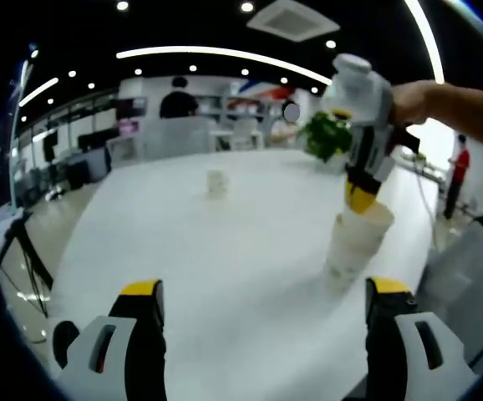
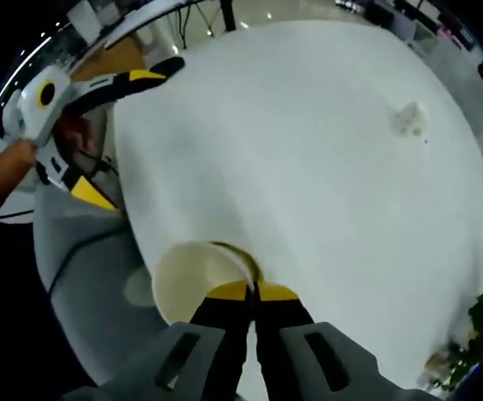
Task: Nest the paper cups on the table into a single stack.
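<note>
A stack of white paper cups [image 1: 352, 244] stands on the white table [image 1: 225, 251] at the right. My right gripper [image 1: 360, 199] comes down on it from above and is shut on the rim of the top cup [image 2: 193, 278]; its own jaws [image 2: 254, 291] pinch that rim in the right gripper view. A single small paper cup [image 1: 216, 182] stands alone farther back on the table, also seen as the lone cup [image 2: 410, 119]. My left gripper [image 1: 265, 301] hangs open over the near table edge with nothing between its jaws, and it appears as the left gripper [image 2: 124, 134] at the upper left.
A green plant [image 1: 329, 134] stands behind the stack at the table's far right. Grey chairs [image 2: 83, 276] line the table edge. A tripod [image 1: 24, 251] stands on the floor at the left. People are in the background.
</note>
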`<state>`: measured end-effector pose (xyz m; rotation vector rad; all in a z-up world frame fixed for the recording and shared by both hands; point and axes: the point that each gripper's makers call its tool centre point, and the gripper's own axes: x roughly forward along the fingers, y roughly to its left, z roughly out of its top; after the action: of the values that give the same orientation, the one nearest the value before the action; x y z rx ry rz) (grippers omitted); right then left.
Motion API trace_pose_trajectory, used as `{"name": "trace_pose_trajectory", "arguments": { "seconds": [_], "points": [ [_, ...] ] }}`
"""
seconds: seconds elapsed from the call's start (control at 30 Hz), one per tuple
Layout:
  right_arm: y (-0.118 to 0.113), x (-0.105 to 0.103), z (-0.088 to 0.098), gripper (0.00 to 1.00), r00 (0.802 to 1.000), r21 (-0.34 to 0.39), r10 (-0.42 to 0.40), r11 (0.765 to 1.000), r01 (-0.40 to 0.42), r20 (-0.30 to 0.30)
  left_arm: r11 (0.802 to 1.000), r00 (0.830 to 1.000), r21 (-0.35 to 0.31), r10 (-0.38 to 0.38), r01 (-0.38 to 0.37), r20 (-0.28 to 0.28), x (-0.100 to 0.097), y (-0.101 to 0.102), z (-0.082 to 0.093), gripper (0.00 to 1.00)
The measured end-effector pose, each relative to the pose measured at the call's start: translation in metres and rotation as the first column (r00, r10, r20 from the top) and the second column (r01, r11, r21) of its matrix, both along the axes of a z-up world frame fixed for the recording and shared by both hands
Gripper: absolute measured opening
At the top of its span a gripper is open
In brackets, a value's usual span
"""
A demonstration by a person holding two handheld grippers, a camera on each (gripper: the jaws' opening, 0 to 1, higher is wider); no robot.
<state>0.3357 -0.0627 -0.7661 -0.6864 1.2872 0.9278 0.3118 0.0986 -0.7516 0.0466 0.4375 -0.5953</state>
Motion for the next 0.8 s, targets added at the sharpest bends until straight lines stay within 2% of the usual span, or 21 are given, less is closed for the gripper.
{"name": "trace_pose_trajectory", "arguments": {
  "seconds": [0.13,0.23,0.3,0.47,0.6,0.73,0.8],
  "points": [
    [0.001,0.0,0.0,0.0,1.0,0.002,0.001,1.0,-0.001,0.007,1.0,1.0,0.001,-0.001,0.001,-0.001,0.0,0.0,0.0,0.98],
    [0.003,-0.002,0.004,0.0,0.999,0.027,0.037,0.999,-0.037,0.015,1.0,1.0,0.001,-0.002,0.002,0.001,0.0,-0.001,0.001,0.98],
    [0.004,-0.003,0.007,0.05,1.0,0.042,0.031,0.999,-0.031,0.002,1.0,1.0,0.001,-0.002,0.002,0.002,0.0,-0.001,0.001,0.98],
    [0.01,-0.004,0.021,0.19,0.999,0.129,0.044,0.991,-0.046,0.015,1.0,1.0,0.004,-0.007,0.007,0.0,-0.001,-0.002,0.001,0.98],
    [0.013,-0.005,0.031,0.21,1.0,0.189,0.028,0.982,-0.028,0.004,1.0,1.0,0.0,-0.004,0.004,-0.001,-0.001,-0.002,-0.001,0.98],
    [0.018,-0.002,0.048,0.29,0.999,0.267,0.022,0.963,-0.031,0.035,1.0,1.0,-0.001,-0.008,0.008,0.008,0.0,-0.003,0.002,0.98],
    [0.022,0.002,0.059,0.35,0.997,0.314,0.019,0.949,-0.041,0.072,1.0,1.0,-0.005,-0.008,0.008,0.016,0.001,-0.003,0.005,0.98]
  ]
}}
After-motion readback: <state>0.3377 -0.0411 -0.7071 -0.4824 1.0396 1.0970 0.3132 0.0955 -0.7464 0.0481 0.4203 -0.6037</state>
